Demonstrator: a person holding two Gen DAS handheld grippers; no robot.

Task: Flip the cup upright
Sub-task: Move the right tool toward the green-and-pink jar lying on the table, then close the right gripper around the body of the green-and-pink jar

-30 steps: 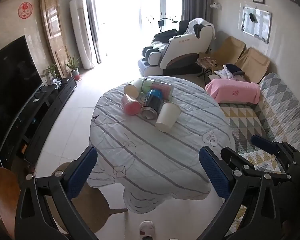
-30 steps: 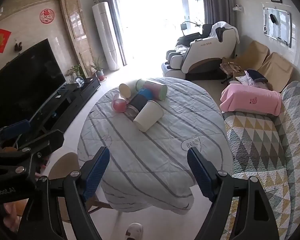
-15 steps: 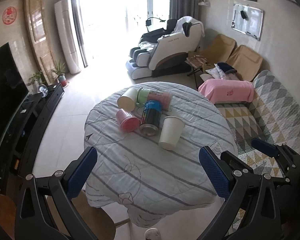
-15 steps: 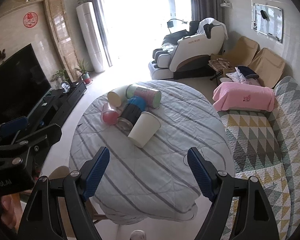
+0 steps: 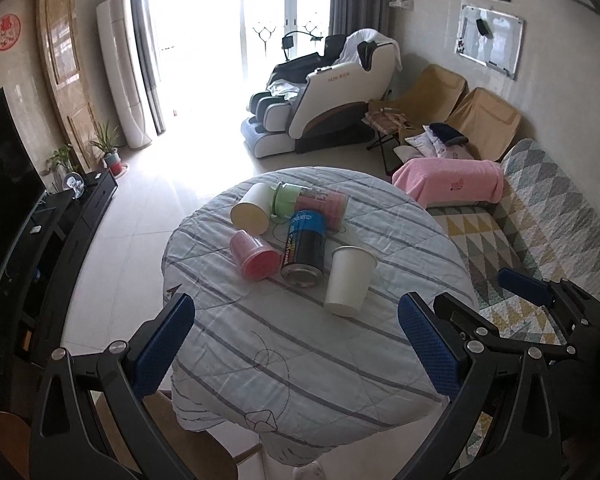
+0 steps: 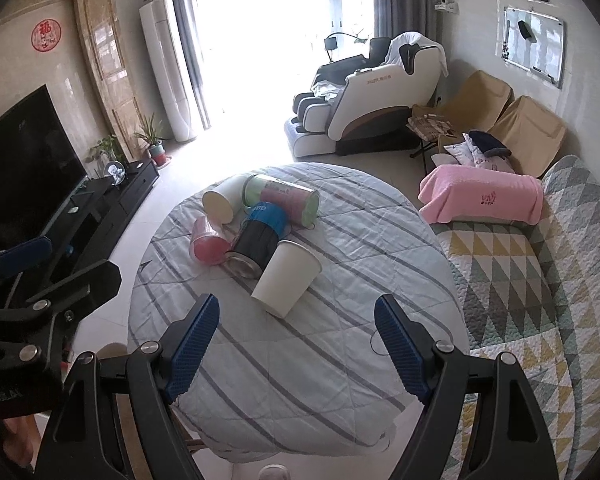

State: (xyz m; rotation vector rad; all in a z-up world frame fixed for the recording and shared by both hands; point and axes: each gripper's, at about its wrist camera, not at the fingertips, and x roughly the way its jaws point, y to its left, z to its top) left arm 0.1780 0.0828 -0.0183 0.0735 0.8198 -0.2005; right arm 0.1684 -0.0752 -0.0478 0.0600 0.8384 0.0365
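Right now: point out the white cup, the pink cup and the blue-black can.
white cup (image 5: 348,286), left wrist view, on its side wall.
pink cup (image 5: 252,254), left wrist view, on its side.
blue-black can (image 6: 260,236), right wrist view, on its body.

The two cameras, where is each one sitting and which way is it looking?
Left wrist: sits on the left gripper, looking down across the round table; its open fingers show, and the right gripper's finger.
Right wrist: sits on the right gripper, facing the same table; its open fingers show, and part of the left gripper.
Both share: the white cup lying among other tipped containers.
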